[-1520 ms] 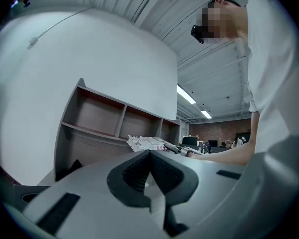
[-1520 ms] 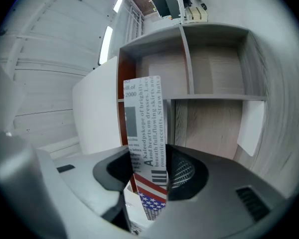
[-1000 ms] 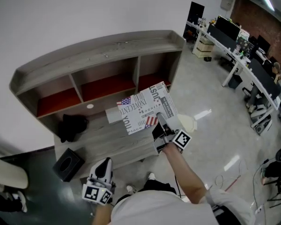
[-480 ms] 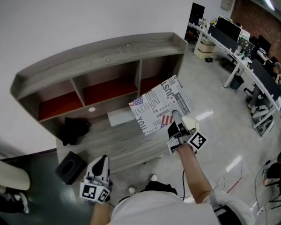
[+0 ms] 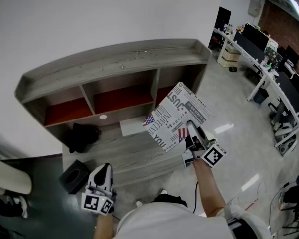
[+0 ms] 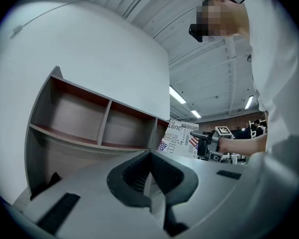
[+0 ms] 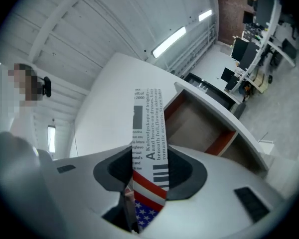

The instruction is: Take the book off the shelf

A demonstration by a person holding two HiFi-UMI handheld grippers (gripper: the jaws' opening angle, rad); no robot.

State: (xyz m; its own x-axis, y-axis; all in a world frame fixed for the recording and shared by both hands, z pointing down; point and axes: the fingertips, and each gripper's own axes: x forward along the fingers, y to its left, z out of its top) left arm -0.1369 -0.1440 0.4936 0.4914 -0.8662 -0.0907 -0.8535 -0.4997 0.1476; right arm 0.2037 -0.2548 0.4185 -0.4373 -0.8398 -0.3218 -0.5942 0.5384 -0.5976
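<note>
The book (image 5: 177,116), covered in newspaper print with an American flag, hangs in the air in front of the grey wooden shelf (image 5: 114,59), tilted and clear of its compartments. My right gripper (image 5: 191,129) is shut on the book's lower edge. In the right gripper view the book (image 7: 148,133) stands edge-on between the jaws of that gripper (image 7: 147,183). My left gripper (image 5: 100,182) is low at the left, near the shelf's bottom ledge, with its jaws together and nothing in them. In the left gripper view that gripper (image 6: 150,183) points at the shelf, with the book (image 6: 182,138) off to the right.
The shelf has three red-floored compartments. A black bundle (image 5: 83,136), a small white disc (image 5: 103,117) and a flat grey sheet (image 5: 132,127) lie on its lower ledge. A black box (image 5: 72,176) sits on the floor at left. Office desks (image 5: 269,68) line the far right.
The right gripper has carried the book to the right and further out from the shelf. The left gripper has stayed low at the left.
</note>
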